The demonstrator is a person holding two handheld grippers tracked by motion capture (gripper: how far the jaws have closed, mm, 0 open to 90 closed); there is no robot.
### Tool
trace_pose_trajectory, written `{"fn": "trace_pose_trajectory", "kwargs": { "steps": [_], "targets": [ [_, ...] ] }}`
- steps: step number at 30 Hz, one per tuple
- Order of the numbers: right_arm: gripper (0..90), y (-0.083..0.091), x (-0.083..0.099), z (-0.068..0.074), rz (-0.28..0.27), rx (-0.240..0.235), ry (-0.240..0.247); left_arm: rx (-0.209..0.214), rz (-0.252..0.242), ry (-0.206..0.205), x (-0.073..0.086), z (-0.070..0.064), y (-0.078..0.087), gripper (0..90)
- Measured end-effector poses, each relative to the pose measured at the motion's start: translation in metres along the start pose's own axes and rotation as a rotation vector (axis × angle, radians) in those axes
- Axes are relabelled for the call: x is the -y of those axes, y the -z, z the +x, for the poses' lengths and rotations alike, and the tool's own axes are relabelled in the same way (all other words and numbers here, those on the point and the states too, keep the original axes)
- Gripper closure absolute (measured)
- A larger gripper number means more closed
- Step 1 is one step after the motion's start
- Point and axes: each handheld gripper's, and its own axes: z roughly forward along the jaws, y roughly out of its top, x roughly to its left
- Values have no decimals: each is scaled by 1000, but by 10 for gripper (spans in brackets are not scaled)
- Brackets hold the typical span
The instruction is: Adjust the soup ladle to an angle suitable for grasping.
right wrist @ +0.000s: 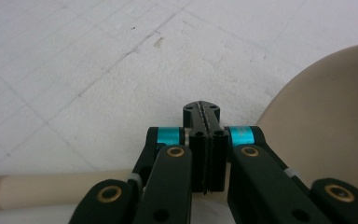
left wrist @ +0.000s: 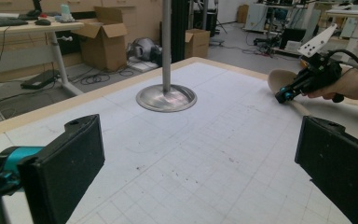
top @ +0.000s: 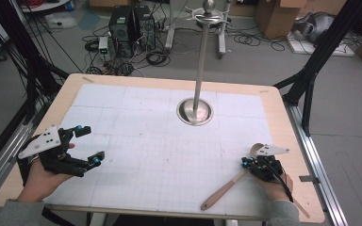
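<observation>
A table (top: 283, 122) covered with a white gridded mat is seen from above. Near the far edge, toward the middle, a metal stand (top: 195, 110) rises from a round base, with hooks at its top.

A wooden spoon (top: 226, 188) lies near the near right corner, its bowl pointing toward the right edge and its handle angled toward the near edge. The right hand-held gripper (top: 246, 163) is held directly over the spoon's neck, just beside the bowl. In the right gripper view, its jaws are seen pressed together with nothing visibly between them; the spoon handle (right wrist: 51, 190) passes beneath them and the bowl (right wrist: 326, 135) lies to one side. Whether the spoon is touched cannot be told.

The left hand-held gripper (top: 88, 144) is held near the left edge, well apart from the spoon, with its jaws spread wide and nothing between them.

The work is judged to be at its start: the spoon is not yet gripped or lifted, and nothing hangs on the stand. Opening the right jaws, grasping the spoon and probably carrying it to the stand remain to be done.
</observation>
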Motion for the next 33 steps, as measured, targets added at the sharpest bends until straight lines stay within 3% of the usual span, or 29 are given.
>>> {"fn": "trace_pose_trajectory", "kwargs": {
  "steps": [5, 12, 15, 18, 22, 25, 28, 33],
  "targets": [
    [900, 27, -2, -3, -138, -69, -23, -3, 2, 5, 0, 2, -1, 18],
    [900, 55, 9, 32, -156, -144, 62, 6, -1, 3, -1, 0, -7, 18],
    [900, 63, 13, 52, -173, -201, 96, 11, 3, -2, -2, 0, -9, 18],
    [900, 63, 22, 73, -154, -258, 154, 11, 10, -5, -1, 0, -11, 18],
    [900, 59, 35, 90, -129, -327, 170, 11, 12, -3, -1, 0, -12, 18],
    [900, 56, 39, 99, -117, -355, 174, 9, 13, -4, -1, 0, -12, 18],
    [900, 52, 35, 109, -123, -384, 209, 8, 12, -1, -1, 0, -11, 18],
    [900, 44, 31, 122, -104, -394, 249, 8, 12, -4, -1, -1, -10, 18]
  ]
}}
